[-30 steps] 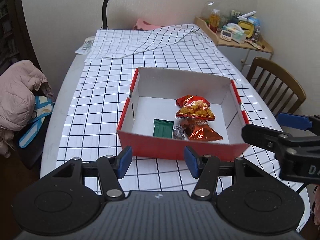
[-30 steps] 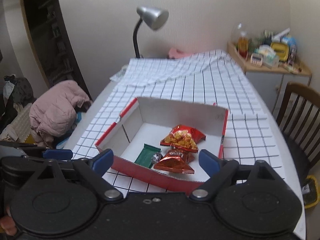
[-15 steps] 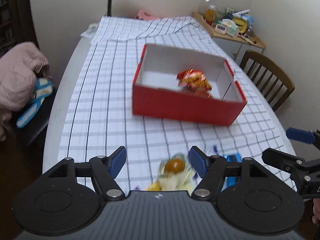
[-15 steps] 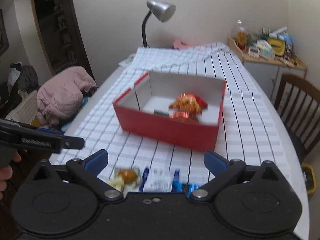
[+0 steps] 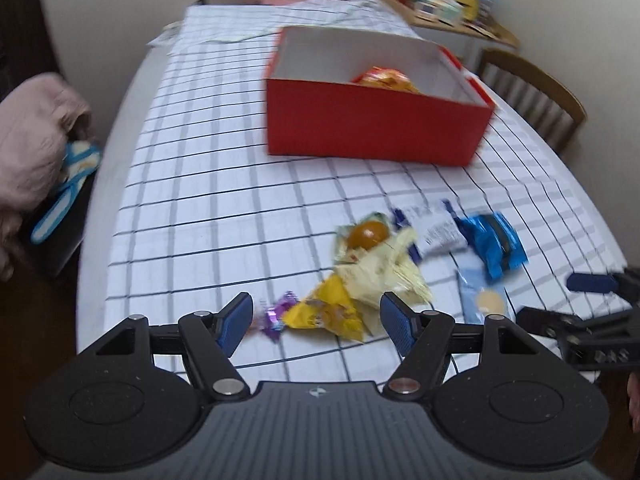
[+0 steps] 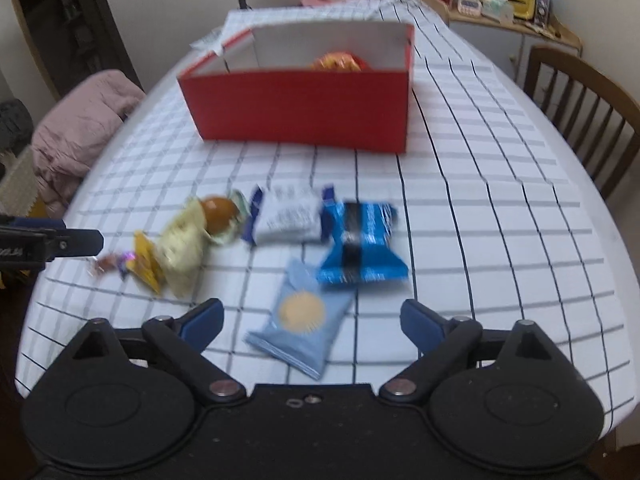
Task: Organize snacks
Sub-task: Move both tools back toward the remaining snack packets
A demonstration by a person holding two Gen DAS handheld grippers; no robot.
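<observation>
A red box (image 5: 376, 128) (image 6: 300, 112) with white inside stands mid-table and holds an orange snack bag (image 5: 386, 80) (image 6: 338, 62). Loose snacks lie in front of it. My left gripper (image 5: 316, 316) is open above a yellow packet (image 5: 324, 314) and a purple candy (image 5: 276, 312). Behind them lie a pale packet (image 5: 384, 268) and a round brown sweet (image 5: 367, 233). My right gripper (image 6: 312, 316) is open, its jaws closing, over a light blue cookie packet (image 6: 304, 316) without touching it. A blue packet (image 6: 360, 244) and a white packet (image 6: 288, 216) lie beyond.
A checked cloth (image 5: 208, 184) covers the oval table. A wooden chair (image 6: 580, 100) stands at the right edge. A pink jacket (image 5: 32, 140) is heaped on a seat at the left. A cluttered shelf (image 6: 500, 0) is at the back right.
Both grippers pulled back from above the box and sank toward the table's near edge. The loose snacks came into view under them. The left jaws stand wider than a second ago.
</observation>
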